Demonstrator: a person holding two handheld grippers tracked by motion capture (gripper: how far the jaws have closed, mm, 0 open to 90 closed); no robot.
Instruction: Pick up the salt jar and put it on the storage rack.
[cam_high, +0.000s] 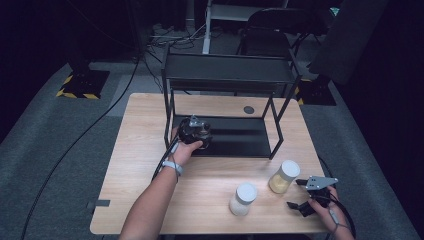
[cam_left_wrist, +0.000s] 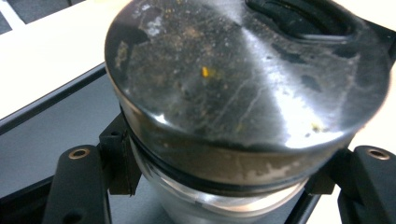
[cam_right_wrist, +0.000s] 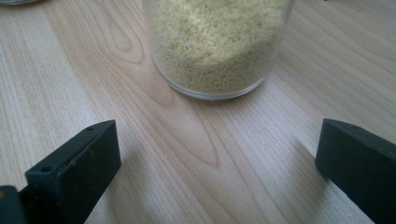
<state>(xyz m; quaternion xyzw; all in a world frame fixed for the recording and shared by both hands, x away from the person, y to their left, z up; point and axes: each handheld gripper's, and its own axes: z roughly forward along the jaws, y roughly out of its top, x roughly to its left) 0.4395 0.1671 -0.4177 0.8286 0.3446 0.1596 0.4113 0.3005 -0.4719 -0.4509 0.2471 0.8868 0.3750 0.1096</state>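
- High view: above table (cam_high: 150, 165), looks fwd/down, far.
- Left gripper view: v. close on dark-lidded jar (cam_left_wrist: 247, 84), over shelf (cam_left_wrist: 56, 126).
- Right gripper view: low, close on grain jar (cam_right_wrist: 215, 42); jar also in high view (cam_high: 283, 176).

Recording studio or lab, not a home. Black curtains (cam_high: 360, 35) enclose a grey carpet (cam_high: 45, 135); hazard-striped stand base (cam_high: 82, 84) at left; cables (cam_high: 100, 120) trail across floor; lone wooden worktop (cam_high: 145, 165) under lighting; folding chair (cam_high: 267, 30) behind.
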